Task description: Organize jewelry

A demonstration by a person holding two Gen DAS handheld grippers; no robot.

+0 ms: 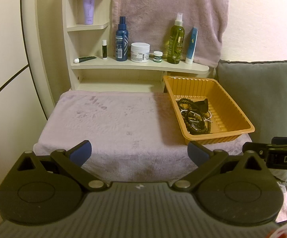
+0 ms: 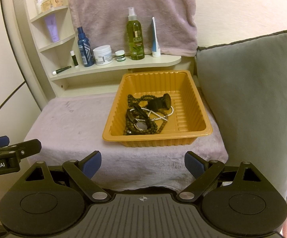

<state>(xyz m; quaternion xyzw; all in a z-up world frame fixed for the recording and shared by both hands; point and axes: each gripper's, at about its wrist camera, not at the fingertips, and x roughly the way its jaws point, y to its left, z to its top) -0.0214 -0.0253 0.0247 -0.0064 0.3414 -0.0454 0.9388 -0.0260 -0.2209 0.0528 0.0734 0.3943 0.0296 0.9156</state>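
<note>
An orange plastic tray (image 1: 236,109) (image 2: 189,91) sits on the right part of a lilac towel-covered table (image 1: 113,123) (image 2: 68,125). In it lies a tangle of jewelry (image 1: 195,117) (image 2: 143,117): dark bead necklaces, a white pearl strand (image 2: 159,116), a watch (image 2: 141,126) and a black cylindrical piece (image 2: 161,102). My left gripper (image 1: 139,152) is open and empty, held near the table's front edge, left of the tray. My right gripper (image 2: 142,163) is open and empty, in front of the tray.
A cream shelf (image 1: 139,65) (image 2: 115,66) behind the table holds bottles, jars and tubes. A lilac towel (image 1: 167,15) hangs behind it. A grey cushion (image 2: 248,99) stands right of the tray. Each gripper shows at the edge of the other's view.
</note>
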